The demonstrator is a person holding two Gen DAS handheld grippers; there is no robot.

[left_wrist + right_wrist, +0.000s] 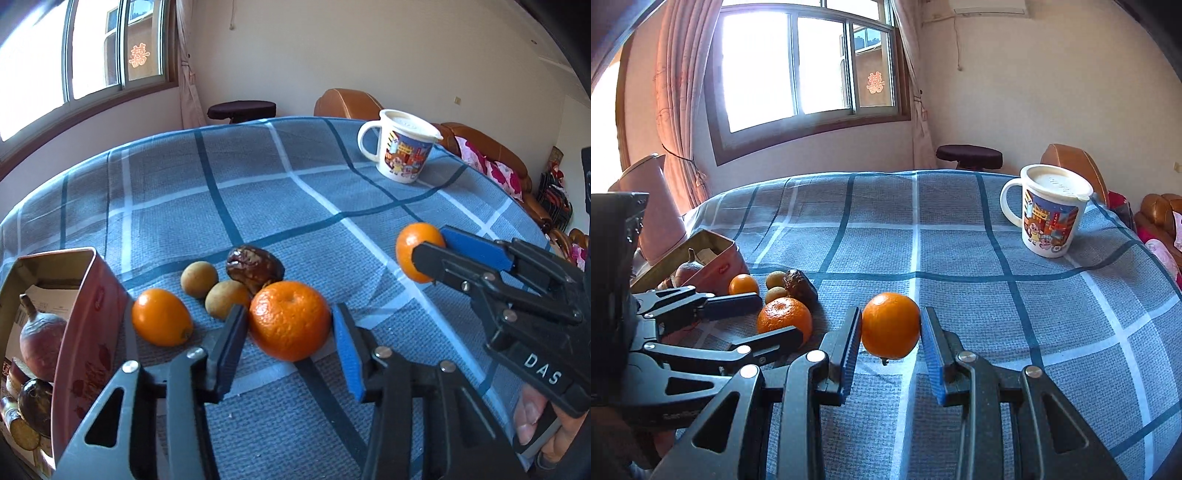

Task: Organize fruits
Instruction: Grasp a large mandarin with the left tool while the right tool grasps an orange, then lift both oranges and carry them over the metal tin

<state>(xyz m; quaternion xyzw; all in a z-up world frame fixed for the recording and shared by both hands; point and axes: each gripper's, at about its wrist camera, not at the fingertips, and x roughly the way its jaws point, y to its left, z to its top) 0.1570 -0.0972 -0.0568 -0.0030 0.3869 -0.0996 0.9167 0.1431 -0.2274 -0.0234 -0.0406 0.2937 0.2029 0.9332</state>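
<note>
A large mandarin [290,319] lies on the blue checked tablecloth [258,184], and my left gripper [290,310] is shut on it with a pad against each side. That gripper [779,315] also shows at the left of the right wrist view. My right gripper [891,312] is shut on a small smooth orange [890,325] and holds it just above the cloth; it appears as well at the right of the left wrist view [430,242]. Beside the mandarin lie another small orange [161,316], two tan longans [199,279] and a dark wrinkled fruit [255,267].
An open pink tin [88,325] at the left holds a reddish fruit [40,339] and dark ones. A white cartoon mug [1051,210] stands at the far right. A pink kettle [653,206] is behind the tin. Sofas and a stool lie beyond the table.
</note>
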